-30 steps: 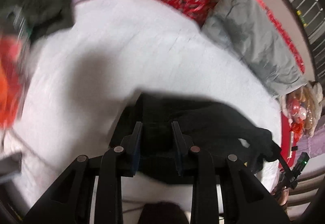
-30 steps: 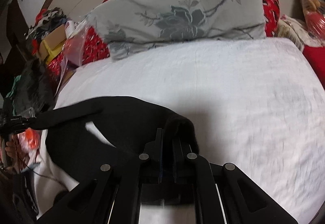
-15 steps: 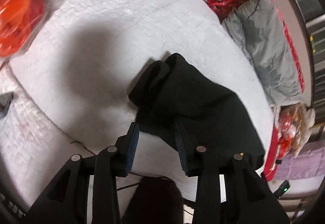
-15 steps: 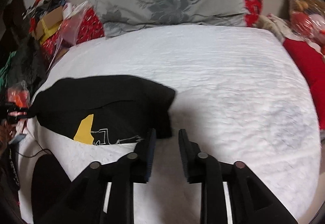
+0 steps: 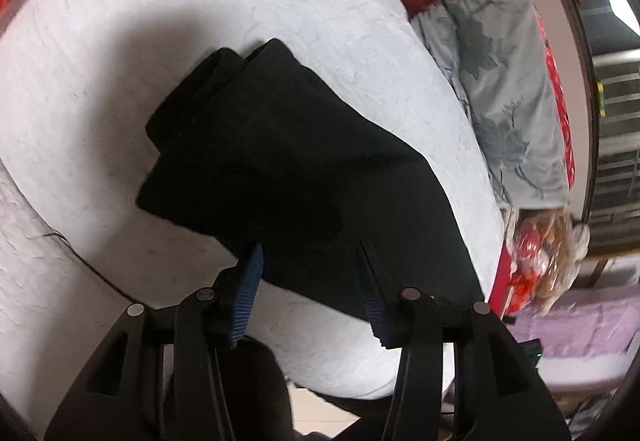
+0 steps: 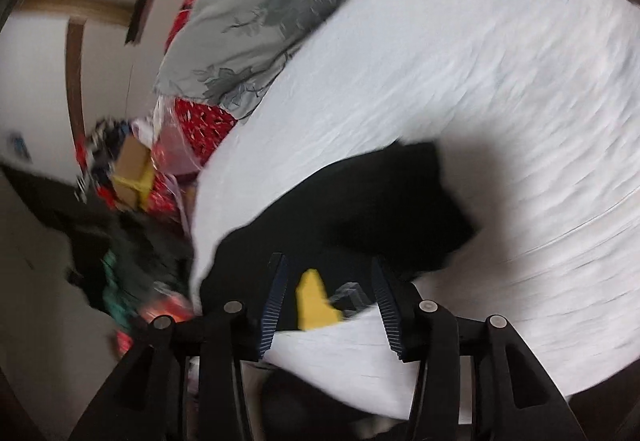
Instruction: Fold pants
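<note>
The bed carries the black pants, folded into a long band near its front edge. Left gripper and right gripper hover spread and empty; next probably comes regrasping one end to fold across.

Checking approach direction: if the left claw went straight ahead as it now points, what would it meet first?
Most likely the black pants lying folded on the white bed; the open left claw points right at their near edge, though depth is unclear.
</note>
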